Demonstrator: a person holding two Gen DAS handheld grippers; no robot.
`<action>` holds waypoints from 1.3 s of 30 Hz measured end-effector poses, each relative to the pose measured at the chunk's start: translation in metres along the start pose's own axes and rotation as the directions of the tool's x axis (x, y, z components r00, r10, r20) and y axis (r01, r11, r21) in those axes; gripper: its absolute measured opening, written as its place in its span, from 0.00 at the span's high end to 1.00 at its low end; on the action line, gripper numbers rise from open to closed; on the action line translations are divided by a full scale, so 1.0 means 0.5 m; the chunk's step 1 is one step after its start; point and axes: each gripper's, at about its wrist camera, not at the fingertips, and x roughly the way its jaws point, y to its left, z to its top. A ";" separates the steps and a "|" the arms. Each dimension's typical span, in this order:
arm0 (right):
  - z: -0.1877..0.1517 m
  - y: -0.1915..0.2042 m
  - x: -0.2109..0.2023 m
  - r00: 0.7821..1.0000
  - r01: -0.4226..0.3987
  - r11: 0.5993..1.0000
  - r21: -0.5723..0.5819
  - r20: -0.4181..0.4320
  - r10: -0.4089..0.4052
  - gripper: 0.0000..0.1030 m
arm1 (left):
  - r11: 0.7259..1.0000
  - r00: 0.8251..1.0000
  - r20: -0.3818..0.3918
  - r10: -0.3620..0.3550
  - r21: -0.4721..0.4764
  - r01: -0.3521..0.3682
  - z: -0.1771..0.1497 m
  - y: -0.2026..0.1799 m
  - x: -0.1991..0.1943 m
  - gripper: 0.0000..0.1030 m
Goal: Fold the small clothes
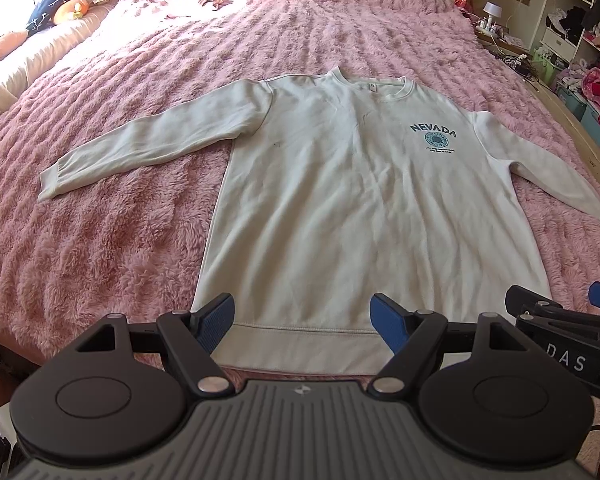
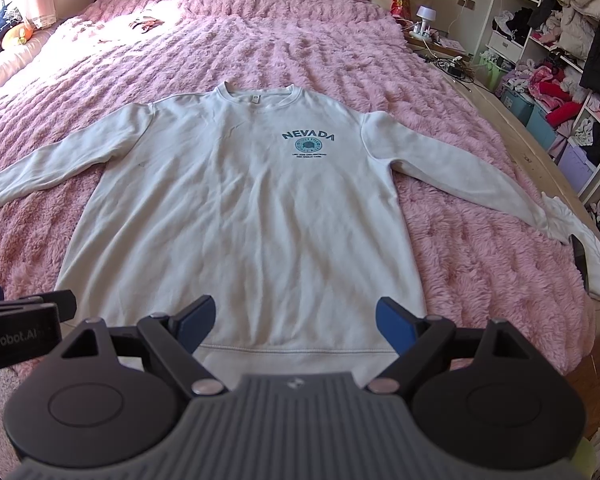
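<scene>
Hovering side by side, apparently above the sweatshirt point(image 1: 340, 200) hem, both grippers gape.

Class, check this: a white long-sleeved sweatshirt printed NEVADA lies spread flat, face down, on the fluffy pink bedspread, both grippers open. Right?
Not quite: the white NEVADA sweatshirt lies face up, print showing in the right wrist view. It is spread on the pink bedspread, with left gripper and right gripper open.

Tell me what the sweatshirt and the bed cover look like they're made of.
The sweatshirt looks like soft matte cotton-type knit: ribbed collar and hem, gentle creases, though the fibre can't be confirmed. The bed cover looks like fluffy pink plush, probably synthetic: long shaggy pile in wavy rows.
</scene>
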 end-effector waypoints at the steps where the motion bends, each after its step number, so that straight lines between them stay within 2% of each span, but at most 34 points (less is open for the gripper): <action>1: 0.000 0.000 0.000 1.000 0.000 1.000 0.000 0.000 0.000 0.19 | 1.000 1.000 0.000 0.000 -0.001 0.000 0.000 0.000 0.000 0.12; 13: 0.010 -0.003 -0.007 0.999 -0.030 1.000 0.000 0.014 0.030 0.19 | 1.000 1.000 -0.002 -0.002 0.001 0.002 0.001 -0.001 0.000 0.12; 22: 0.022 -0.020 -0.009 0.997 -0.081 0.995 0.061 0.000 0.081 0.19 | 1.000 1.000 -0.002 -0.001 -0.001 0.001 0.002 -0.001 0.000 0.12; 27: 0.018 -0.008 -0.008 1.000 -0.018 1.000 0.006 0.020 0.018 0.19 | 1.000 1.000 -0.003 -0.002 -0.001 0.002 0.002 0.000 0.000 0.12; 31: 0.018 -0.015 -0.011 0.997 -0.074 0.997 0.023 0.022 0.074 0.19 | 1.000 1.000 -0.005 -0.001 -0.003 0.001 0.002 -0.001 0.000 0.12; 34: 0.023 -0.016 -0.013 0.997 -0.072 0.997 0.026 0.017 0.072 0.19 | 1.000 1.000 -0.008 -0.003 -0.007 0.003 0.003 -0.004 0.003 0.12; 39: 0.022 -0.018 -0.017 0.992 -0.117 0.993 0.023 0.041 0.116 0.20 | 1.000 1.000 -0.010 -0.003 -0.006 0.003 0.003 -0.006 0.008 0.12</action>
